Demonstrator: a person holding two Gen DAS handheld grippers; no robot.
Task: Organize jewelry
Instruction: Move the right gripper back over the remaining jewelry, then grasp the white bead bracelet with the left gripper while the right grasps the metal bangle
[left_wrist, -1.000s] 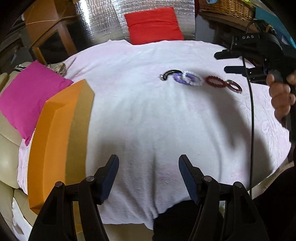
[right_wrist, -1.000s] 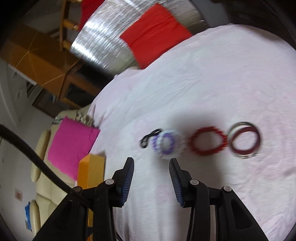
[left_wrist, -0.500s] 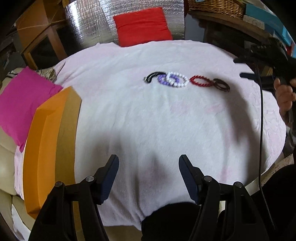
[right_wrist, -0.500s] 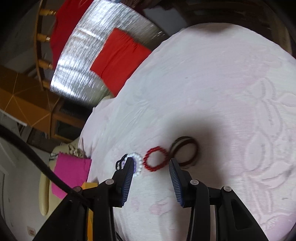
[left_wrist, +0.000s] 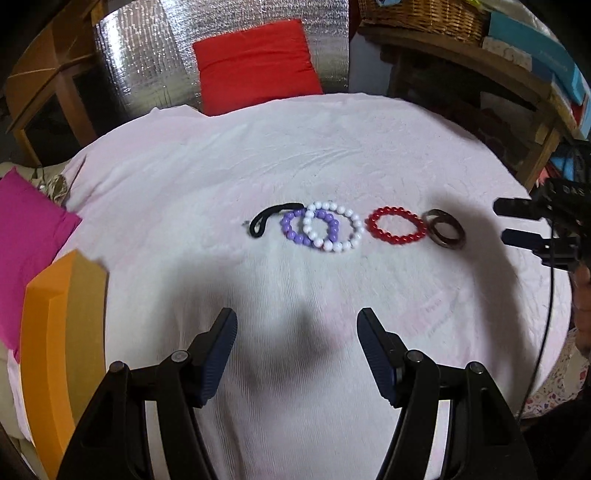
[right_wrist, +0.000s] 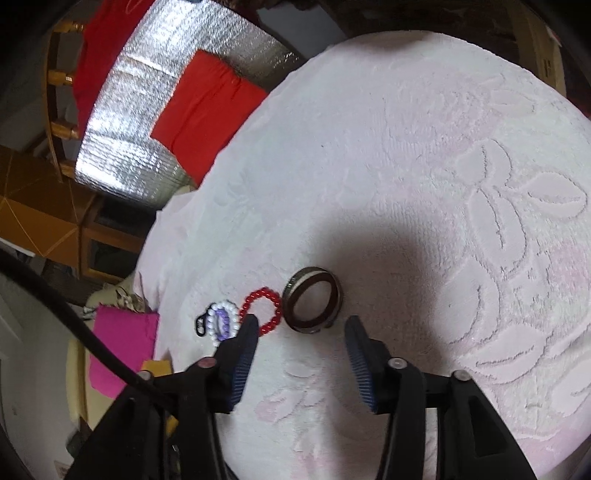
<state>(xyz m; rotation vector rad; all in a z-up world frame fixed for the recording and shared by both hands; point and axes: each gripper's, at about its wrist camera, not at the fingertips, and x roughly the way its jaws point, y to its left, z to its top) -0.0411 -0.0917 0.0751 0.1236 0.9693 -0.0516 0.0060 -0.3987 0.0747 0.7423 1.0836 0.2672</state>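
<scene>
right claw: spread, just been widening, nothing pinched, hovering near the dark bangle
risk: left pad clips red bracelet touching the bangle
left claw: spread, empty

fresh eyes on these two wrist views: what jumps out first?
A short row of jewelry on the pale pink cloth: a black cord, a purple bead bracelet overlapped by a white bead bracelet, then a red bead bracelet and a dark bangle. The right gripper sits just short of the bangle, its jaws just opened wider, nothing between them. A red cushion stands out against silver foil behind.
</scene>
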